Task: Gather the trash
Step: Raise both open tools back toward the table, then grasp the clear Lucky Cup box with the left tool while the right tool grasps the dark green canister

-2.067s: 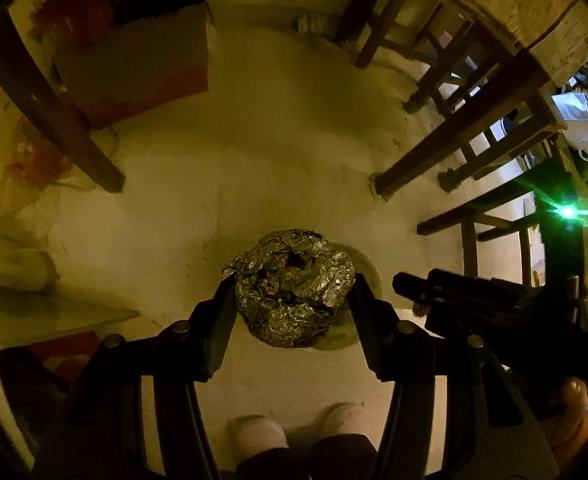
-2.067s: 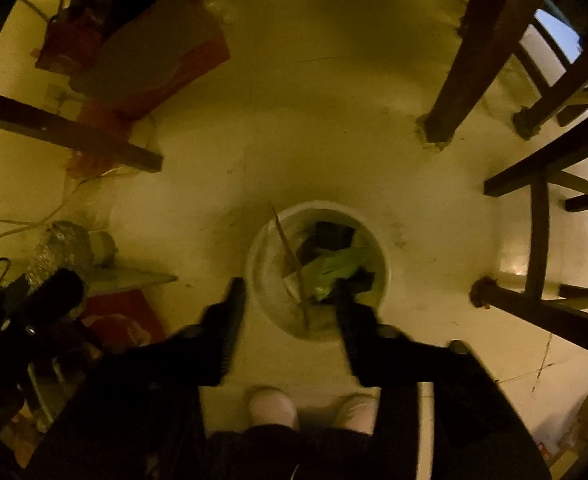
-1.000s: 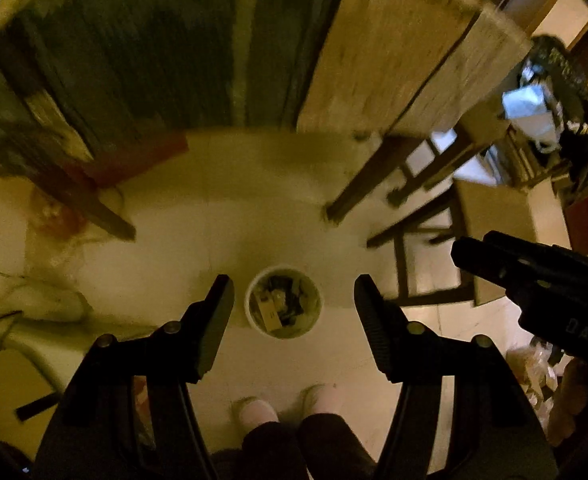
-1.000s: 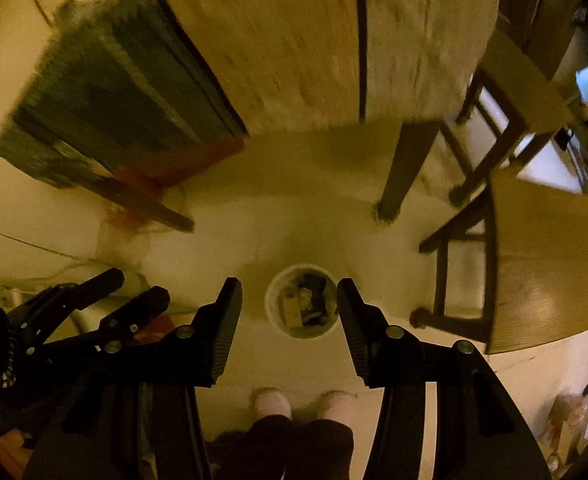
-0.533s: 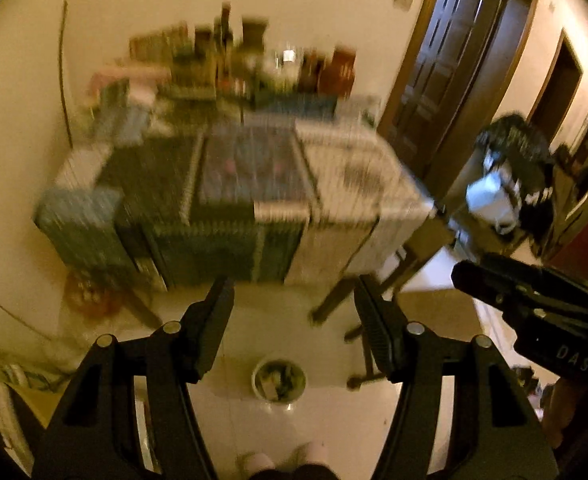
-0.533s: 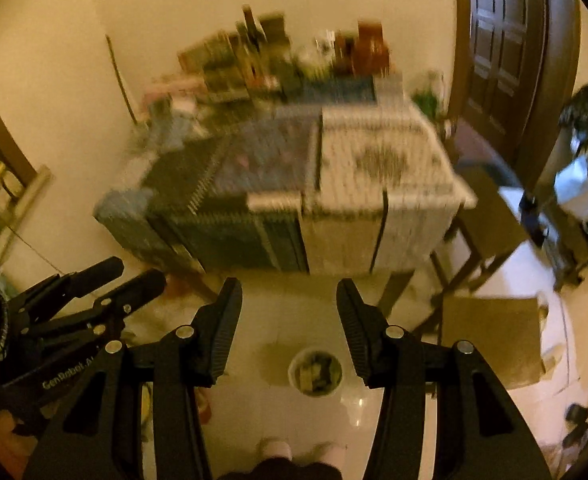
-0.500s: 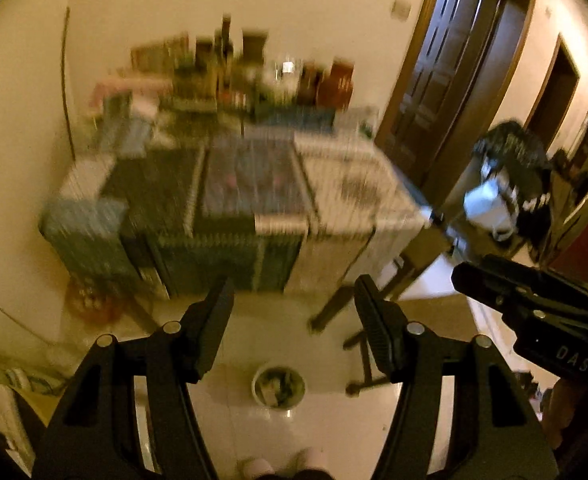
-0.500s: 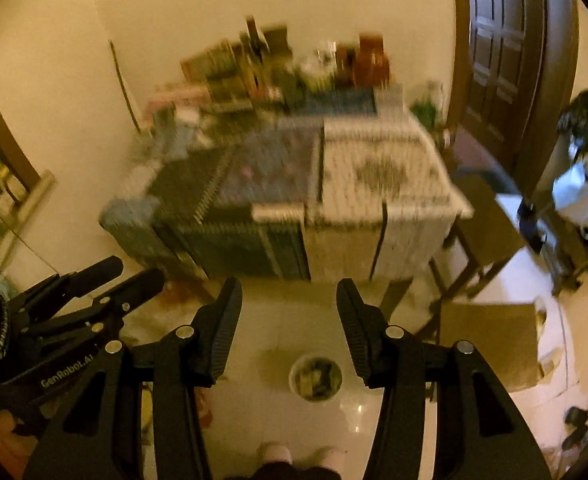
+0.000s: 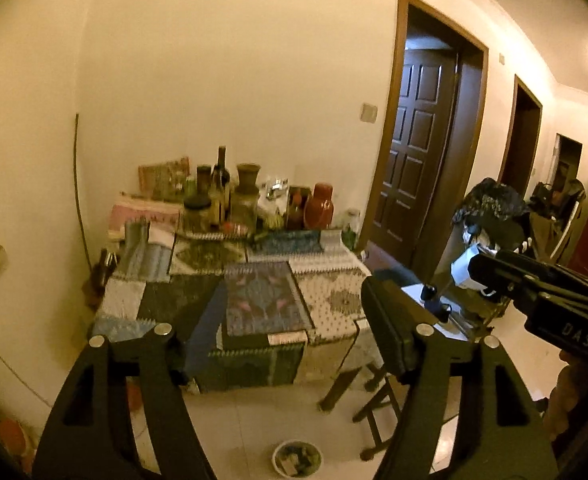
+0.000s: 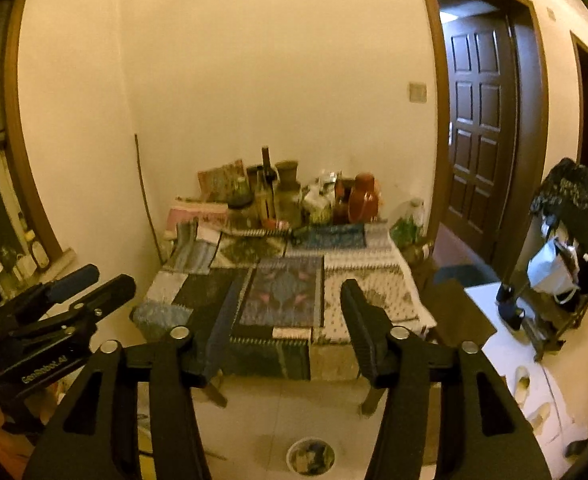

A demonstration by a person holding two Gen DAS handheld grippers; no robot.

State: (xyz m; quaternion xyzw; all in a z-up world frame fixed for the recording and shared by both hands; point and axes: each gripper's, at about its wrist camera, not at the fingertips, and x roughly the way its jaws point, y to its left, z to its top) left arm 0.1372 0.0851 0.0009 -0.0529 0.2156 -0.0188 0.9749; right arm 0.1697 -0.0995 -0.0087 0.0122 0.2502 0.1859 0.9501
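Both tongs, left gripper [image 9: 290,316] and right gripper [image 10: 284,312], just widened, empty; "DAS" on right

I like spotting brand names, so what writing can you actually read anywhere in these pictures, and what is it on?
"DAS": on the side of the right tool.
"GenRobot.AI", slightly blurred: on the side of the left tool.
Labels on the bottles and jars on the table: too blurred to read.

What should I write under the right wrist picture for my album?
Right gripper open and empty above the patchwork-covered table; trash bin on the floor below.
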